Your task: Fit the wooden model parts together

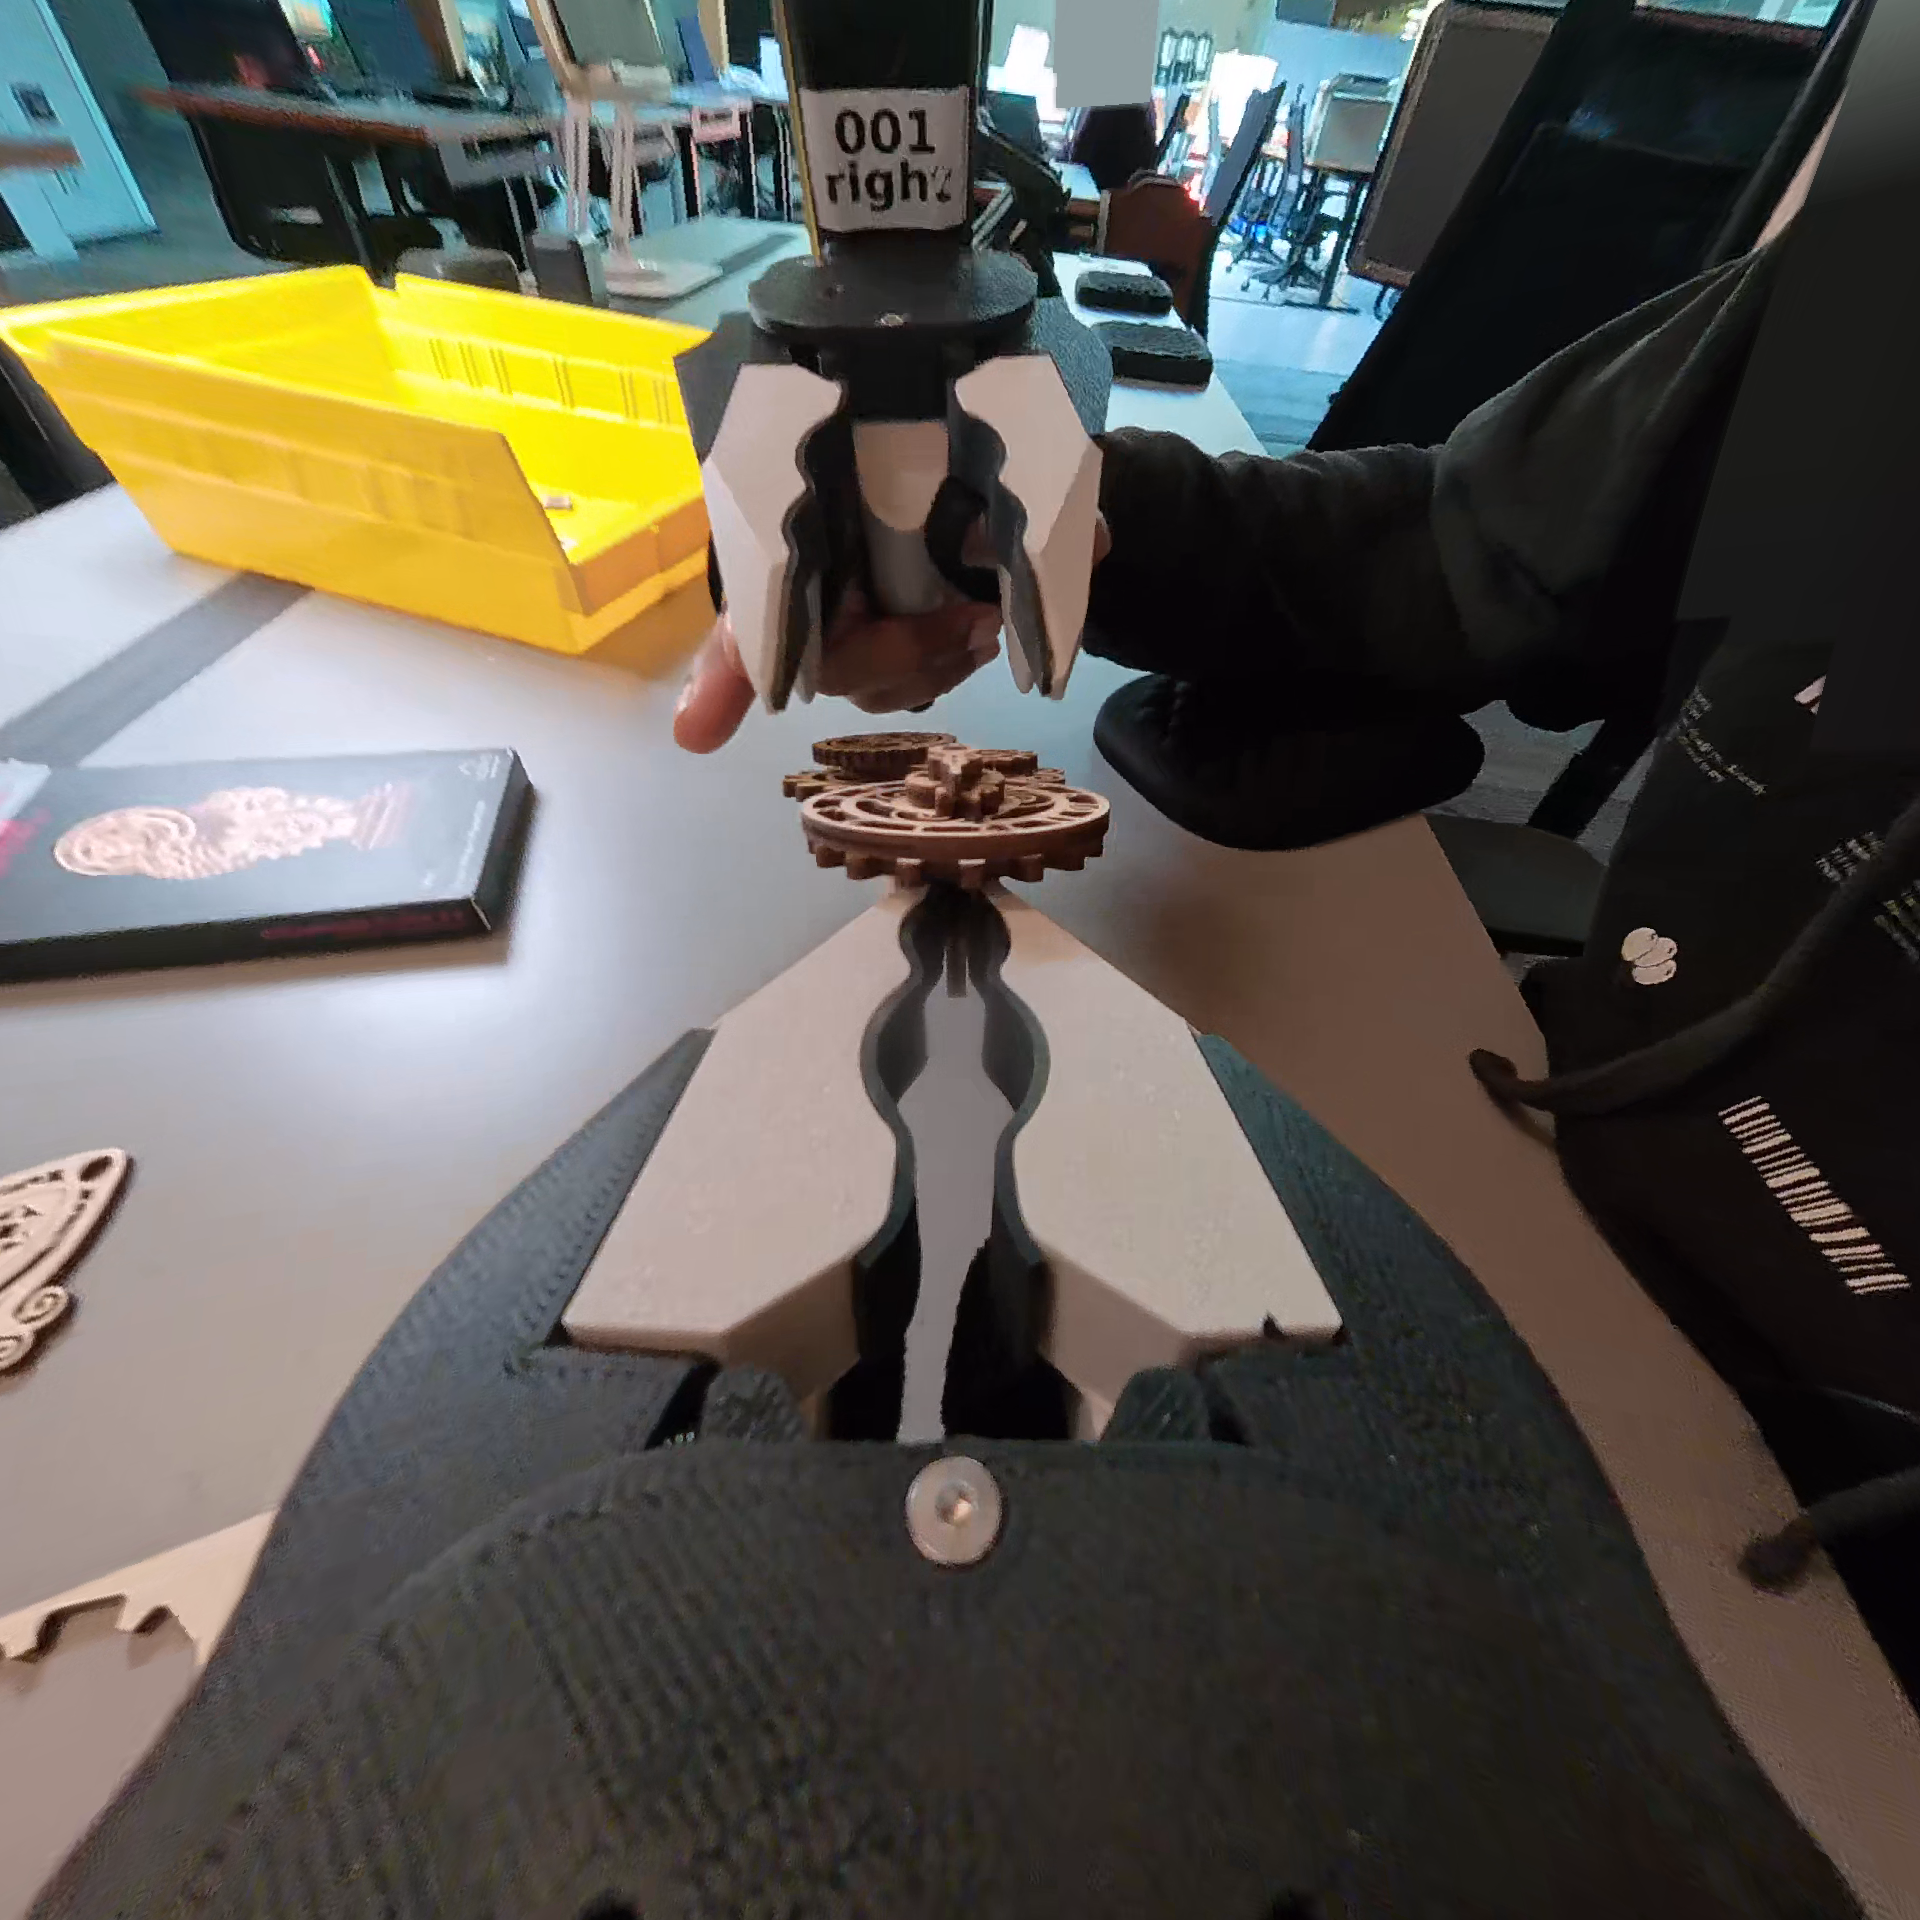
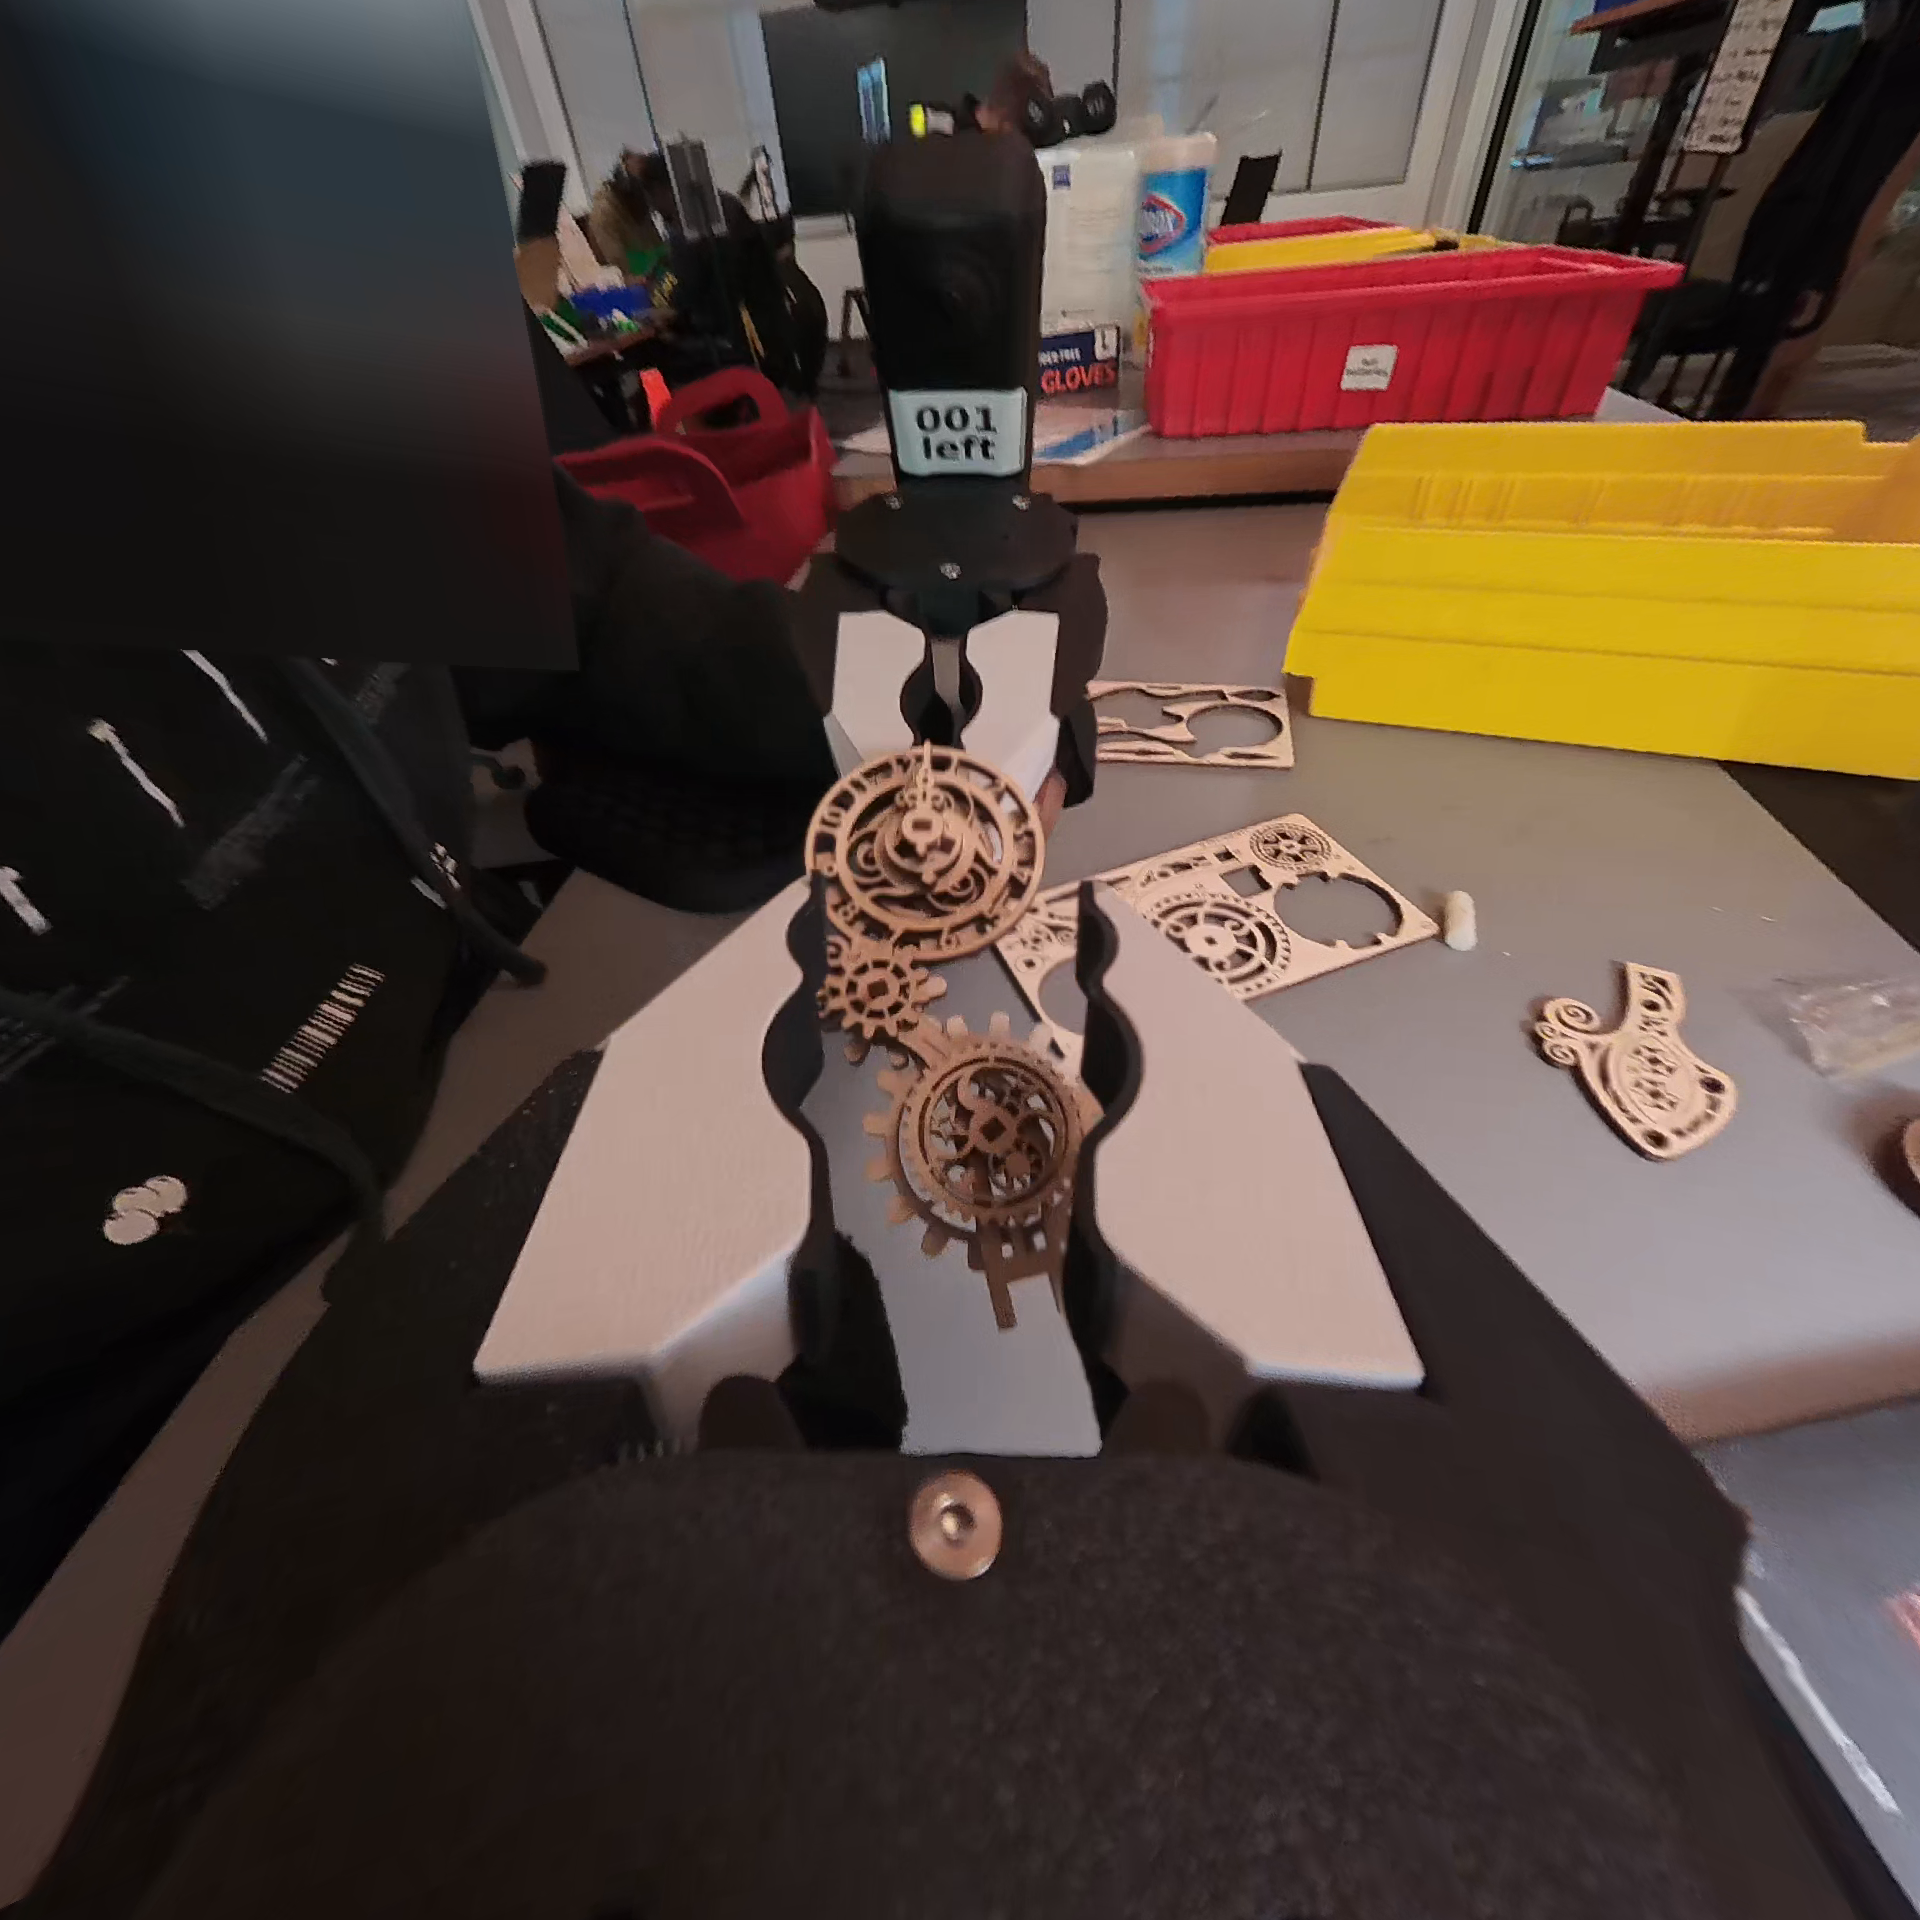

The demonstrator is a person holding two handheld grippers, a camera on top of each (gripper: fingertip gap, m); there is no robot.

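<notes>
The wooden gear model (image 1: 951, 821) is a clock face joined to a small gear and a large gear. My left gripper (image 1: 951, 899) is shut on the model's edge and holds it above the grey table (image 1: 312, 1091). My right gripper (image 1: 912, 691) faces it, open, just beyond the model. In the right wrist view the model (image 2: 925, 862) hangs between the spread fingers of my right gripper (image 2: 940, 904). Its large gear (image 2: 987, 1132) is close to the right finger (image 2: 1195, 1143); contact is unclear. My left gripper (image 2: 940, 743) grips the model's far end.
A yellow bin (image 1: 364, 436) (image 2: 1610, 582) stands at the back. A black box (image 1: 260, 842) lies left. Punched wooden sheets (image 2: 1247, 904) and a loose curved wooden part (image 2: 1631, 1070) lie on the table. A person's dark sleeve (image 1: 1351, 582) reaches in. A red bin (image 2: 1382, 332) is farther off. The grippers are tip to tip, or close to it.
</notes>
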